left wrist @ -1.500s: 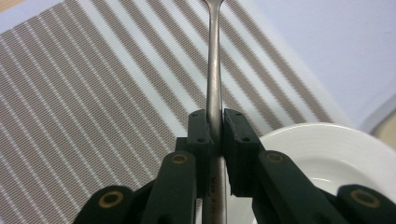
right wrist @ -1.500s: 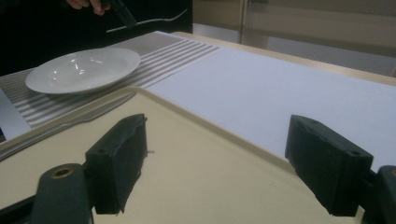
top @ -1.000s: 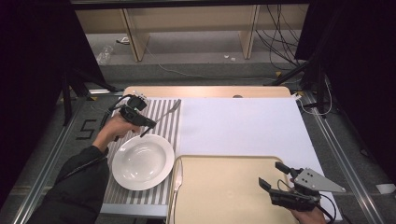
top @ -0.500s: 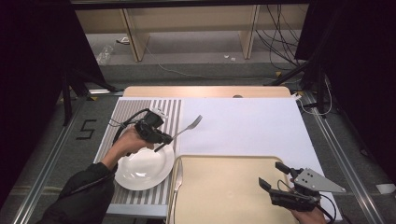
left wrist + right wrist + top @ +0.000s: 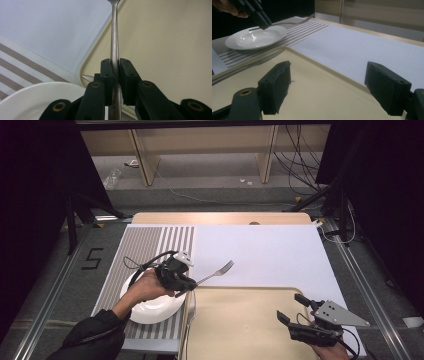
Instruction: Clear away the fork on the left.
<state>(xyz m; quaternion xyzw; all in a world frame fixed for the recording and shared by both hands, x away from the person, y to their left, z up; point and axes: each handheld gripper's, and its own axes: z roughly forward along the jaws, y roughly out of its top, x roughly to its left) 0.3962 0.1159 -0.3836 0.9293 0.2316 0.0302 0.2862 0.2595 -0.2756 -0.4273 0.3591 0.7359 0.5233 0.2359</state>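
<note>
Where the high view looks down on the table, the left gripper (image 5: 186, 286) hangs just over the far left corner of the cream tray (image 5: 240, 330), its jaws closed on the handle of a fork (image 5: 215, 273) whose tines point away over the white sheet (image 5: 265, 250) beyond the tray. A white plate (image 5: 155, 307) sits on the striped mat (image 5: 150, 250) just left of the tray, under the holding hand (image 5: 142, 287). The right gripper (image 5: 295, 307) hovers over the tray's near right part, jaws spread wide and empty.

From the left gripper view, both pads pinch the fork (image 5: 114, 37) above the tray's rim (image 5: 86, 68), plate (image 5: 37, 96) beside it.

From the right gripper view, the gripper (image 5: 327, 85) gapes above the tray (image 5: 317, 100); a knife (image 5: 249, 63) lies along the tray's edge towards the plate (image 5: 255, 37).
</note>
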